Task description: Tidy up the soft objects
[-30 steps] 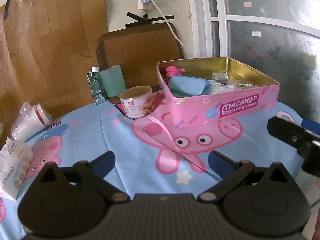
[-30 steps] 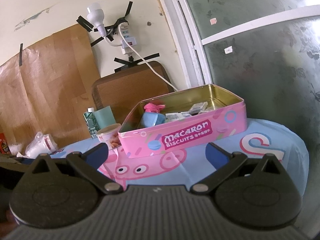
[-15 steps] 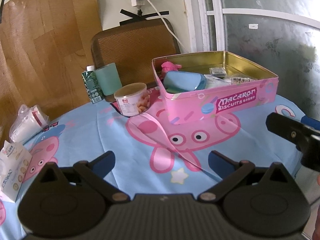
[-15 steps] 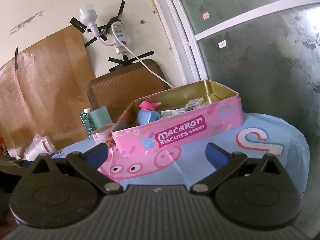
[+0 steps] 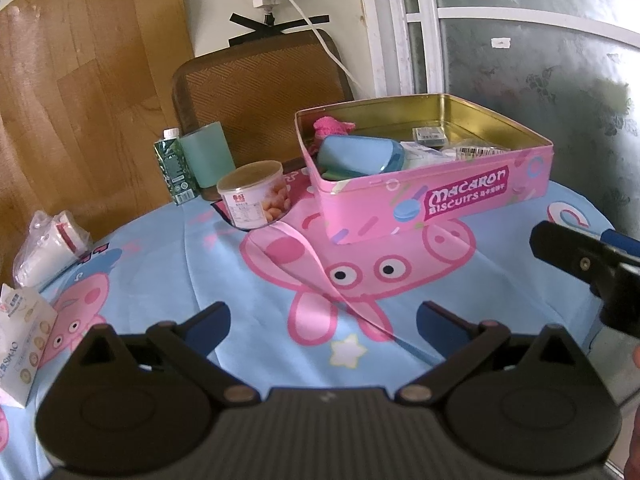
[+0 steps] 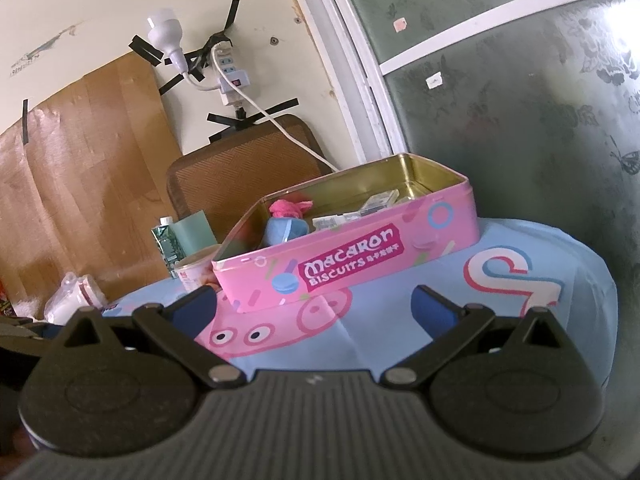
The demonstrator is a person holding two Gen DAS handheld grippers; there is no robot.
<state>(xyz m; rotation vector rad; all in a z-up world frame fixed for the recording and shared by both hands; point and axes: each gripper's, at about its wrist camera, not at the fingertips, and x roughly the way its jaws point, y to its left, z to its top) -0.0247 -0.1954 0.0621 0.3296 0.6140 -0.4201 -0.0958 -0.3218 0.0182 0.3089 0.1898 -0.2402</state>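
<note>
You've got the pink "Macaron Biscuits" tin (image 5: 432, 200) sitting lid-off and flat on the table, toward its far edge, gold interior showing, one corner pointing at you in the left wrist view. Inside, at the tin's left end: a pink fuzzy soft item (image 5: 330, 126) jammed into the far-left corner, and a light blue rounded soft piece (image 5: 358, 154) lying on its side just in front of it, touching the near-left wall. Right wrist view shows the same pair, pink (image 6: 286, 208) above blue (image 6: 286, 230). Small barcoded packets (image 5: 452, 146) lie flat mid-tin; can't tell what they are.
</note>
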